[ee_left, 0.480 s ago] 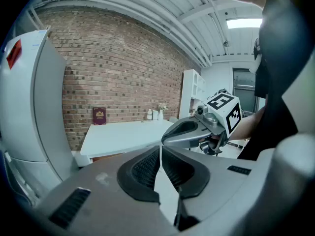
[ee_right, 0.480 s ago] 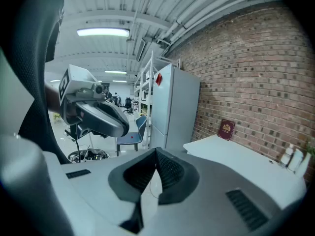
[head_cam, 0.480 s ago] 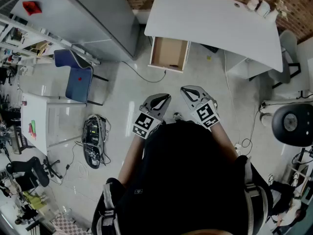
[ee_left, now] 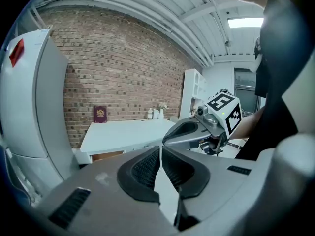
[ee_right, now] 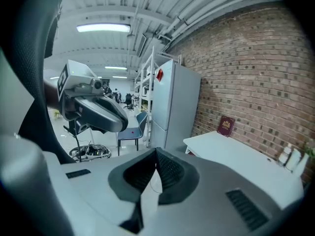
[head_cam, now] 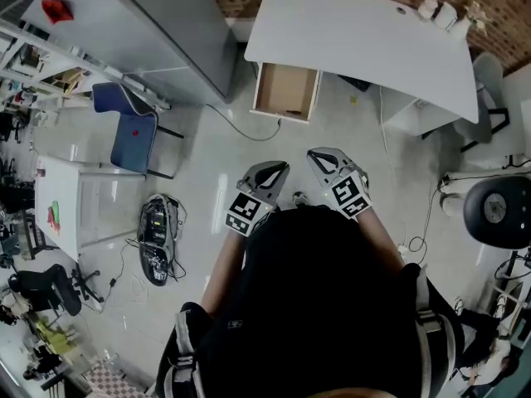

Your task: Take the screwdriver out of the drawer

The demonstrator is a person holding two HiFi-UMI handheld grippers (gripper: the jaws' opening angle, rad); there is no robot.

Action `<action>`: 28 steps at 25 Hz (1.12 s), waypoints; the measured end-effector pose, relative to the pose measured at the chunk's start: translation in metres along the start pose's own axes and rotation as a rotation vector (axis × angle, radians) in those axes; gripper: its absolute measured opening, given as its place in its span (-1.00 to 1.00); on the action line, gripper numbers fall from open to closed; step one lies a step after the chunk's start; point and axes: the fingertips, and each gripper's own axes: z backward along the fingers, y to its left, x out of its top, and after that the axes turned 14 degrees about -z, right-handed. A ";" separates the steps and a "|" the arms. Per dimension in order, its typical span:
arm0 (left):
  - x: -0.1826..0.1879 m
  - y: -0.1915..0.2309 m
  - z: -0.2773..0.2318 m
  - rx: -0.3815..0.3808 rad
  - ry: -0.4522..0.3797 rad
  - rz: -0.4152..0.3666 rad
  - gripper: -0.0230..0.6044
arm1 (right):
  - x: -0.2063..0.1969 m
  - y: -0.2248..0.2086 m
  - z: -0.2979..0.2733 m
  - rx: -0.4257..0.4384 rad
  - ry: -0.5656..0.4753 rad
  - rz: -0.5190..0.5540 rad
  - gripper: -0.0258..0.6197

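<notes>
The white desk (head_cam: 365,36) stands ahead of me, and its wooden drawer (head_cam: 286,91) is pulled open toward me. A small dark item (head_cam: 291,112) lies at the drawer's near edge, too small to identify. Both grippers are held close to my body, well short of the drawer. My left gripper (head_cam: 281,166) is shut and empty, with its pads (ee_left: 147,167) meeting. My right gripper (head_cam: 314,152) is also shut with nothing in it, its pads (ee_right: 167,171) together. The desk (ee_left: 125,132) and drawer front (ee_left: 106,156) show beyond the left jaws.
A tall grey cabinet (head_cam: 158,23) stands left of the desk, with a blue chair (head_cam: 133,135) beside it. A cable (head_cam: 241,127) runs across the floor near the drawer. A machine with wires (head_cam: 158,239) sits on the floor at my left. An office chair (head_cam: 496,210) is at my right.
</notes>
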 end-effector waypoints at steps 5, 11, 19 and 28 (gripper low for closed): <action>0.000 0.003 0.002 -0.004 -0.003 -0.003 -0.85 | -0.007 -0.004 -0.004 -0.040 0.022 -0.011 -0.74; -0.008 0.017 0.012 -0.014 -0.008 0.003 -0.85 | 0.005 0.005 -0.012 -0.036 0.005 -0.058 -0.74; -0.019 0.047 0.028 -0.063 -0.015 0.010 -0.85 | 0.021 0.037 -0.047 -0.016 0.044 -0.041 -0.74; -0.030 0.089 0.051 -0.134 -0.066 0.014 -0.85 | 0.048 0.061 -0.096 -0.037 0.036 -0.069 -0.74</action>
